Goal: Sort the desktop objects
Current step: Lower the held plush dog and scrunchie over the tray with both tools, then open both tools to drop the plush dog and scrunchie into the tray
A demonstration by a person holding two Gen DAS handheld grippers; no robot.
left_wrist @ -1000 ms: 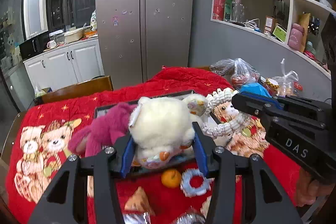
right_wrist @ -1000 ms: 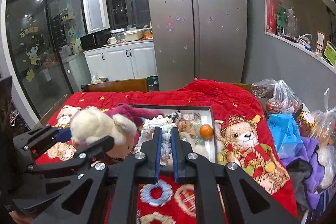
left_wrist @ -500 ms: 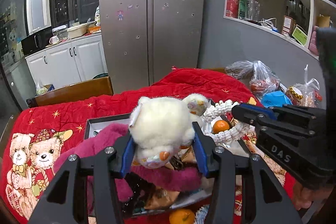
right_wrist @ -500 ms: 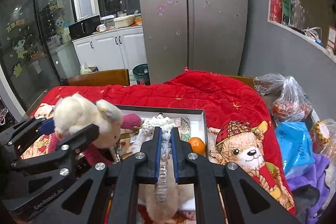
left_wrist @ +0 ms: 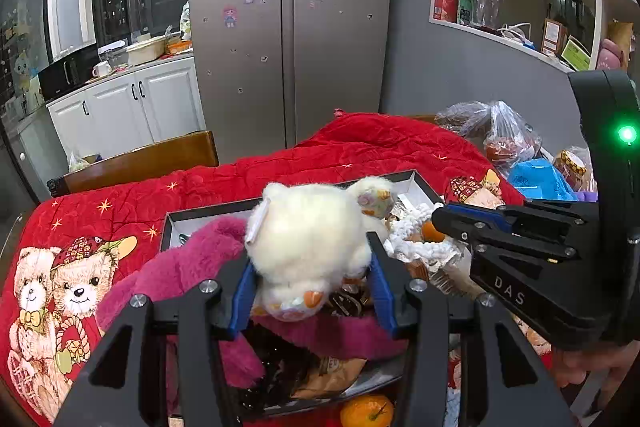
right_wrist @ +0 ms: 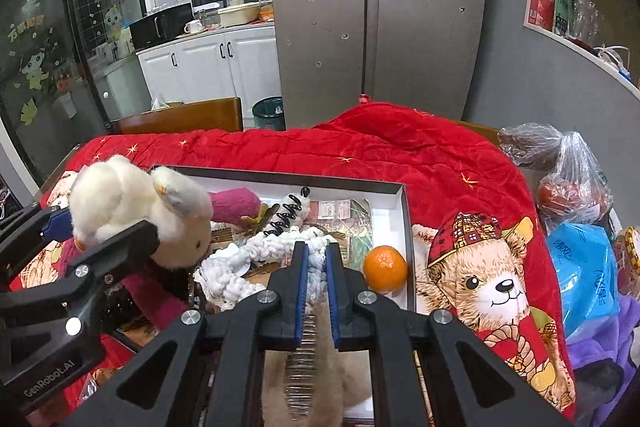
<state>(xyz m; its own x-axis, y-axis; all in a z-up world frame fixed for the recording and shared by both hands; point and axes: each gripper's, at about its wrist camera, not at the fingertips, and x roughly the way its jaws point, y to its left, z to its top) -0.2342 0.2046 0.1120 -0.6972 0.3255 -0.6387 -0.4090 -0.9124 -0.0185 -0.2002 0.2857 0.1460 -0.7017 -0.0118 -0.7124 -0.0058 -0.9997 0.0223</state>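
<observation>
My left gripper [left_wrist: 310, 267] is shut on a white plush toy [left_wrist: 308, 239] and holds it over the left part of the open box [left_wrist: 208, 213]. The toy also shows in the right wrist view [right_wrist: 140, 207]. My right gripper [right_wrist: 316, 259] is shut on a white knitted ring [right_wrist: 248, 263], held over the box [right_wrist: 404, 219]; the ring also shows in the left wrist view [left_wrist: 420, 247]. In the box lie a magenta plush [left_wrist: 192, 267], an orange [right_wrist: 385, 268], a beige plush [right_wrist: 320, 367] and snack packets.
A red bear-print quilt [right_wrist: 400, 155] covers the table. An orange [left_wrist: 366, 411] lies on it in front of the box. Plastic bags [right_wrist: 576, 179] and a blue bag [right_wrist: 580, 267] crowd the right side. A wooden chair [left_wrist: 140, 159] stands behind. A fridge [left_wrist: 288, 27] is beyond.
Both grippers have moved forward with their loads, from in front of the box to over it. Their grips have not changed.
</observation>
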